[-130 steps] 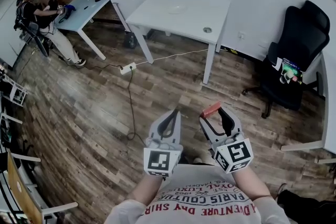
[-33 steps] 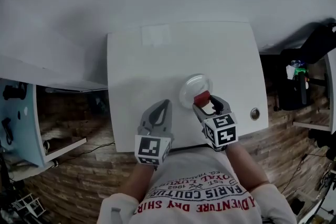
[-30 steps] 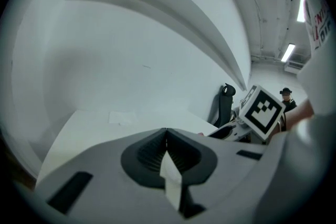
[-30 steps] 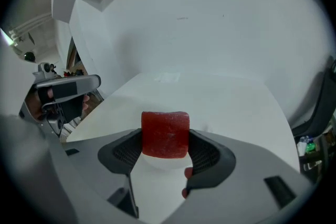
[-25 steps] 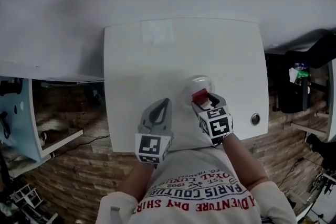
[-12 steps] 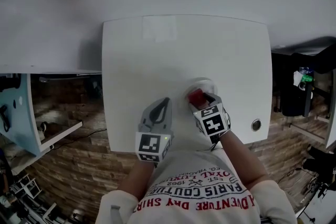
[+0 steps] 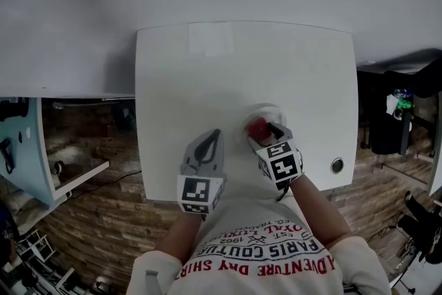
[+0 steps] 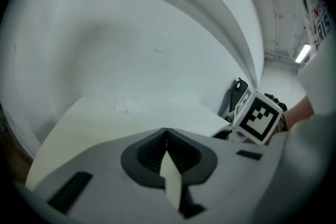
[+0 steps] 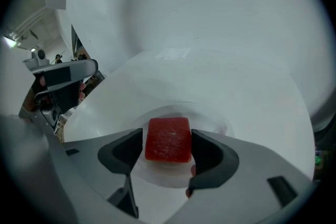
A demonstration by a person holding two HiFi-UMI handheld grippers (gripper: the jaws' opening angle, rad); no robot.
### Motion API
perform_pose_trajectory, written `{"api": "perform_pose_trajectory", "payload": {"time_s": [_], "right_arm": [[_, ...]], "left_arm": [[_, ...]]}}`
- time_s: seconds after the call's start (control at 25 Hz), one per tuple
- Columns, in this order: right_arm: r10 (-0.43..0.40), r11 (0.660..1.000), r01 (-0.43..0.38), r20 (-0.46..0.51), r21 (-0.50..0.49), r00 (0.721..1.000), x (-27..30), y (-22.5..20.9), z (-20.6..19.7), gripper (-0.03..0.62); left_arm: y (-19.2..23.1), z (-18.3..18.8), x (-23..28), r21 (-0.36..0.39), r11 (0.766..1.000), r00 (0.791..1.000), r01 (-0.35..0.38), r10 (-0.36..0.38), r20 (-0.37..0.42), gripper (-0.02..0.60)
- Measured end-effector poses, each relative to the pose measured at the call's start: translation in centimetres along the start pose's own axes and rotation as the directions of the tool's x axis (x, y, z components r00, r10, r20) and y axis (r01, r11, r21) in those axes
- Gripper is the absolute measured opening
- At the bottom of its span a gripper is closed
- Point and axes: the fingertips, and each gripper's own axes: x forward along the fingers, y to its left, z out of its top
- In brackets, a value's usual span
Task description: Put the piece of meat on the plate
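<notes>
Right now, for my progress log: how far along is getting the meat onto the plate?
Done: the red meat cube is over the plate. In hand: the right gripper clamps it; whether it touches the plate, I can't tell. Remaining: open the jaws and withdraw. The left gripper is shut, empty.

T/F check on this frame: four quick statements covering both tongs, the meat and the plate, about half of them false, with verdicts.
1. The right tongs grip the red piece of meat. True.
2. The left tongs are open around the plate. False: they are shut and empty, off to the plate's left above the table.
3. The piece of meat is positioned over the plate. True, though whether it touches the plate cannot be told.
4. The plate sits on the wooden floor. False: it sits on the white table.
</notes>
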Motion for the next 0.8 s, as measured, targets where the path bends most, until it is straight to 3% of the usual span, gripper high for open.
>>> {"api": "perform_pose_trajectory", "payload": {"time_s": [0.36, 0.52, 0.64, 0.8], "right_arm": [[-0.143, 0.99, 0.138, 0.144, 0.04, 0.979, -3.6, -0.2, 1.1, 0.269], [-0.25, 0.967, 0.229, 0.231, 0.114, 0.94, -6.5, -0.8, 1.4, 0.062], [-0.318, 0.946, 0.276, 0.311, 0.17, 0.896, -9.1, -1.1, 1.8, 0.021], [-0.33, 0.942, 0.271, 0.397, 0.197, 0.856, -11.9, -0.2, 2.4, 0.014]], "left_arm": [[-0.9, 0.6, -2.1, 0.024, 1.0, 0.999, 0.015, -0.016, 0.035, 0.006], [-1.5, 0.8, -3.3, 0.041, 0.999, 0.998, 0.027, -0.029, 0.054, 0.006], [-2.3, 1.2, -4.2, 0.057, 0.997, 0.997, 0.042, -0.046, 0.068, 0.006], [-3.2, 2.3, -5.3, 0.08, 0.995, 0.992, 0.058, -0.066, 0.106, 0.006]]}}
